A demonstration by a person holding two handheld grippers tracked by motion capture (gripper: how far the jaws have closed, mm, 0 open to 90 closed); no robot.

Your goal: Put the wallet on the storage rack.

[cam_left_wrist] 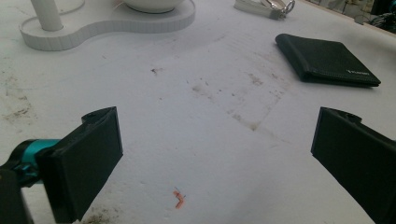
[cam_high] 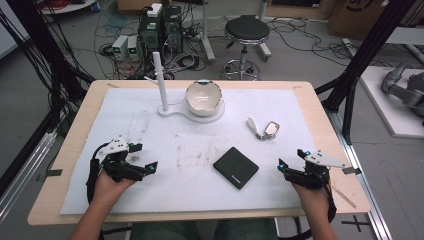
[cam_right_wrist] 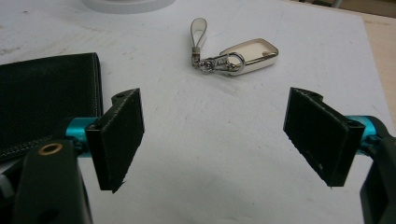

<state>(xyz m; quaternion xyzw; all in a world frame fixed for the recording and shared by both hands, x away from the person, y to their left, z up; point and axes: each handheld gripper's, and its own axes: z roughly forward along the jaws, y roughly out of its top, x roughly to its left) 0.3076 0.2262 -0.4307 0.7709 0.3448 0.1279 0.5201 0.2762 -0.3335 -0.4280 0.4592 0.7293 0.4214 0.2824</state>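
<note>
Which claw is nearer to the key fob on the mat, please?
The right. The right claw sits just below the key fob, open, with the fob straight ahead of its jaws. The left claw is far across the mat on the left side, also open.

Table [cam_high: 75, 145], white mat [cam_high: 150, 125], wallet [cam_high: 236, 167], key fob [cam_high: 271, 129]

black wallet [cam_high: 236, 167] | cream key fob [cam_high: 271, 129], silver ring | white bowl [cam_high: 203, 96], gold rim | white stand [cam_high: 161, 82] | white mat [cam_high: 150, 125], brown smudges | grippers black with teal accents: left gripper [cam_high: 142, 156], right gripper [cam_high: 291, 159]
</note>
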